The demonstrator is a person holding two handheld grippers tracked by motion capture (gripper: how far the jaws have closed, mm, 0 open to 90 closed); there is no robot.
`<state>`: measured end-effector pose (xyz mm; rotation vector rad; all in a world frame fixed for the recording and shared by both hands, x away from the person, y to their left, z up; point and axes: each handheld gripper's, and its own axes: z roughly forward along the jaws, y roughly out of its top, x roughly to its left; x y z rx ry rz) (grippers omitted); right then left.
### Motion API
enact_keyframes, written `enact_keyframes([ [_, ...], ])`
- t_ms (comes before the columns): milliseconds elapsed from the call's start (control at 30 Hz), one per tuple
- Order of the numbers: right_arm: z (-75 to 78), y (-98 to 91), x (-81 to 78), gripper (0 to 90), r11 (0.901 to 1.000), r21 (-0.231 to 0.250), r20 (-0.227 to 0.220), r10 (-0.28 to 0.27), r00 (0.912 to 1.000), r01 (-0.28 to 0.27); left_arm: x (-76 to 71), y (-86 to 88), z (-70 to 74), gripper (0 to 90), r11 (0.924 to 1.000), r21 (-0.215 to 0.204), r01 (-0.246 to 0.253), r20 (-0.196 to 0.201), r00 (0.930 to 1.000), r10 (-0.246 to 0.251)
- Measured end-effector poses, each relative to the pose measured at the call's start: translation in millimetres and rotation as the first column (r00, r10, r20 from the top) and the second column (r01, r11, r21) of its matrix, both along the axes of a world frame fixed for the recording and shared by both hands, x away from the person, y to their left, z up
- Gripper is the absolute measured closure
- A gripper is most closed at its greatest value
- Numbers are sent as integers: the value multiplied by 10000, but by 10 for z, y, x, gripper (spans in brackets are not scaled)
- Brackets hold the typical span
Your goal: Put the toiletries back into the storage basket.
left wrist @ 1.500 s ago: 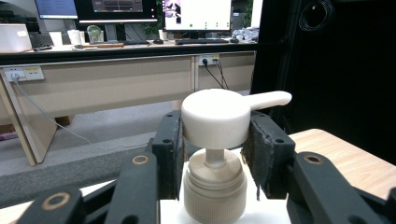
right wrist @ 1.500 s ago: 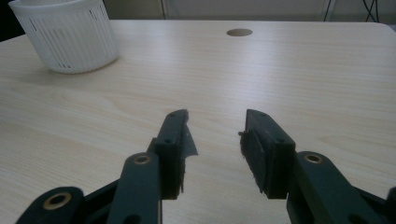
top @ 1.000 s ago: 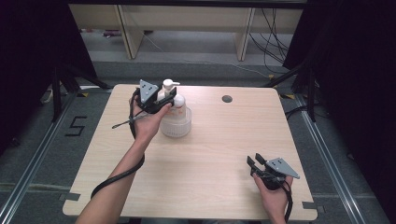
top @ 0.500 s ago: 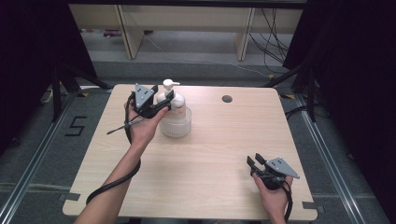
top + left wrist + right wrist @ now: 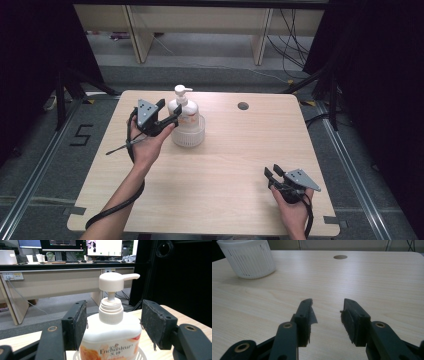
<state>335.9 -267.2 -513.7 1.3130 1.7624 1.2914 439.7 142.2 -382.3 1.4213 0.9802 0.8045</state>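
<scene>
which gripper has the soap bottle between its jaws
The left gripper: the pump bottle sits between its open jaws. The right gripper has bare table.

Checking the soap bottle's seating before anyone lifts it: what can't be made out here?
- Pump bottle base: left gripper view, cut off by the bottom edge; high view, hidden inside the white basket.
- Label text: high view, too small.
- Left claw pad contact: left pad overlaps the bottle, so touch is unclear.
</scene>
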Motion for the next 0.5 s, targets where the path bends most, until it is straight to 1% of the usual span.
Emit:
enact_keyframes([
  [67,0,2,1,595,10000,-10,13,-10,10000,10,-37,17,-6,369,10000,18,21,30,10000,-22],
  [133,5,-4,-4,596,9999,-101,-69,34,10000,-35,-75,34,-15,369,10000,82,52,72,10000,-52],
  [200,2,-2,-3,596,10000,-38,-27,20,10000,-20,-115,51,-31,369,9999,119,70,91,9999,-71],
  [267,5,-5,-4,595,10000,-79,-58,2,10000,-3,-158,72,-50,369,9999,147,80,109,9999,-82],
  [333,9,-6,-8,595,9999,-143,-105,-1,9999,-1,-200,90,-74,369,9999,110,106,124,9999,-107],
  [367,0,-6,3,595,9999,-63,37,109,9999,-108,-221,97,-89,369,9998,139,112,137,9998,-114],
  [500,-1,-2,4,595,9999,-48,44,113,9999,-113,-310,106,-160,369,9996,182,207,114,9997,-209],
])
